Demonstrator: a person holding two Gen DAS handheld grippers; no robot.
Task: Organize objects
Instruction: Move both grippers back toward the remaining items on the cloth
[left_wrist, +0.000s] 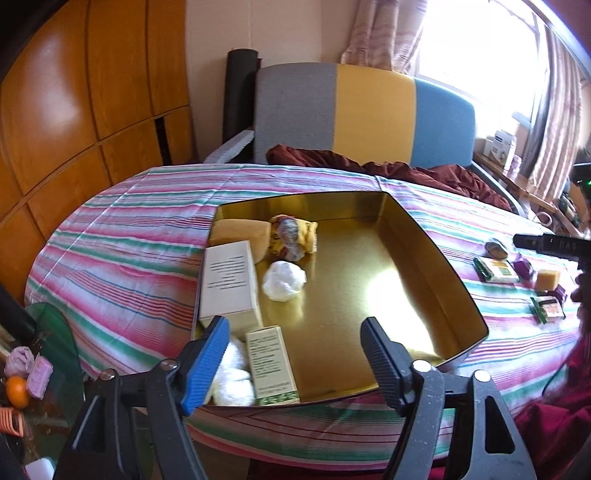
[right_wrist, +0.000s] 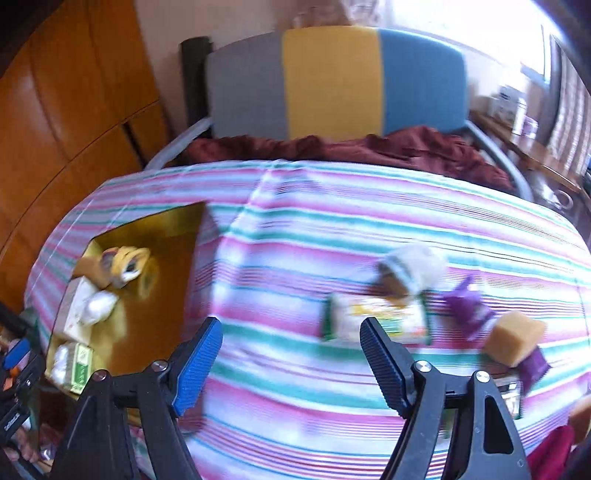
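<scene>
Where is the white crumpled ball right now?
In the left wrist view, the white crumpled ball lies inside the gold tin, left of centre, just right of the tall cream box and below the yellow patterned bundle.

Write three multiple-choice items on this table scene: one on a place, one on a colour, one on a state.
1. Where does the white crumpled ball lie?
A. inside the gold tin
B. on the striped cloth
C. on the chair

2. What colour is the middle panel of the chair back?
A. red
B. yellow
C. black

3. How does the left tool stand?
A. shut on a box
B. shut on nothing
C. open, holding nothing

Answers:
1 A: it rests on the tin's floor.
2 B: yellow sits between grey and blue.
3 C: its fingers are spread with only air between them.
</scene>
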